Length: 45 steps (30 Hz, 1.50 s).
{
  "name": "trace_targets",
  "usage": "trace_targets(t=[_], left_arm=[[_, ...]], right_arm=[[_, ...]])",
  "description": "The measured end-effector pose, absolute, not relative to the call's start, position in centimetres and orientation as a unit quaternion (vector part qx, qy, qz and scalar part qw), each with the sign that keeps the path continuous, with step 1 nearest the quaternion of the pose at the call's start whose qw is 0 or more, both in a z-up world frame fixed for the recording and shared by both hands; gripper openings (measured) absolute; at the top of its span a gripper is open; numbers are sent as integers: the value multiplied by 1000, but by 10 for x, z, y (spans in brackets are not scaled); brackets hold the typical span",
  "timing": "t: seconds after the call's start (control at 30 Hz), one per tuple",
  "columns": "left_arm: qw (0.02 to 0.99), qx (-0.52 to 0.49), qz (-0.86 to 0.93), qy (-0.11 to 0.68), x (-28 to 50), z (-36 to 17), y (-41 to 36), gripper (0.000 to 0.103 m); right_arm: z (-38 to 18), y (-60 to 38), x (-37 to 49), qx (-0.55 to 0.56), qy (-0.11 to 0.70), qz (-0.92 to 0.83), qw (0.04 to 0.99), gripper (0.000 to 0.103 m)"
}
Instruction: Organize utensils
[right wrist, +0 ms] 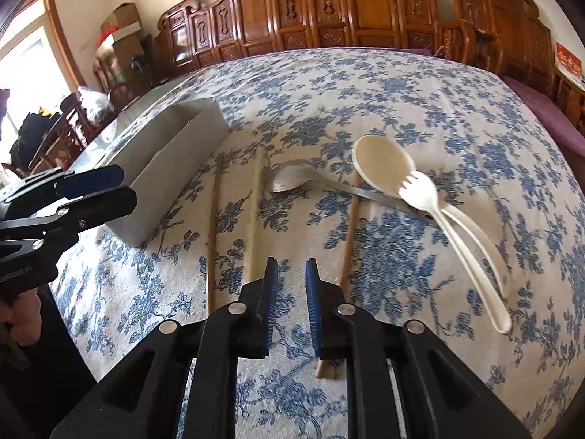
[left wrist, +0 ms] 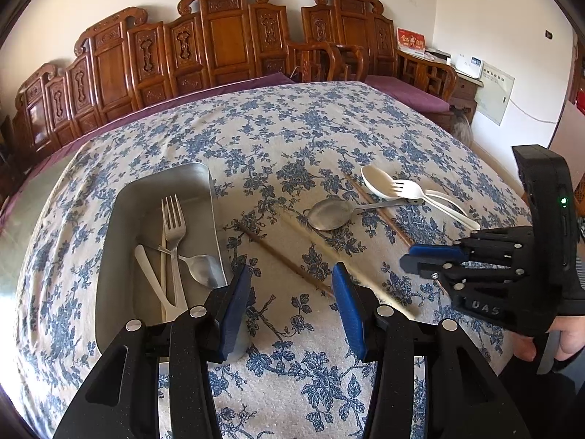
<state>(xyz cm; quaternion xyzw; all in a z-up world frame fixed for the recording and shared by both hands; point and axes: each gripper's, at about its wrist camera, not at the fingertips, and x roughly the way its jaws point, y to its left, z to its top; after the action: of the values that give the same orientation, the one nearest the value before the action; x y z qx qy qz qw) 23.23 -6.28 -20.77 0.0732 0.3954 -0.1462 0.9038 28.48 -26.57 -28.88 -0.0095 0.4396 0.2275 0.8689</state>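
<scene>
Blue-padded and black, the left tool fills the bottom of its own view, jaws apart and empty over the flowered cloth of the surface. Its left pad overlaps the near right corner of the metal tray, which sits at the lower left of that frame and holds a steel fork, a small steel spoon and white plastic utensils. Just beyond the pads, a brown chopstick runs diagonally across the cloth.

At the bottom centre of the right wrist view, the right tool stands slightly parted, gripping nothing; a chopstick end shows beneath its right finger. Ahead of it three chopsticks lie roughly parallel: a dark one, a pale one and a brown one.

Farther on, a metal spoon lies bowl-left, its handle passing under a white plastic spoon and a white plastic fork, whose handles reach toward the lower right. Carved wooden chairs line the wall across the top of both frames.
</scene>
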Motion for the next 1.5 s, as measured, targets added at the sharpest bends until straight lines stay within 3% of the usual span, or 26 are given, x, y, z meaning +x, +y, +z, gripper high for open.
trace_targets(t=[0.83,0.9,1.5], left_arm=[[905,59,-106,407,208,-210,-36,44],[905,59,-105,407,205,-210,-37,44],[884,49,-122,449,229,-237,-96,44]], right_arm=[[-300,-197,279,-119,440,259,851,14],[-299,-202,279,-114,444,251,852,6],[-271,-304,289,25,416,204,886,6]])
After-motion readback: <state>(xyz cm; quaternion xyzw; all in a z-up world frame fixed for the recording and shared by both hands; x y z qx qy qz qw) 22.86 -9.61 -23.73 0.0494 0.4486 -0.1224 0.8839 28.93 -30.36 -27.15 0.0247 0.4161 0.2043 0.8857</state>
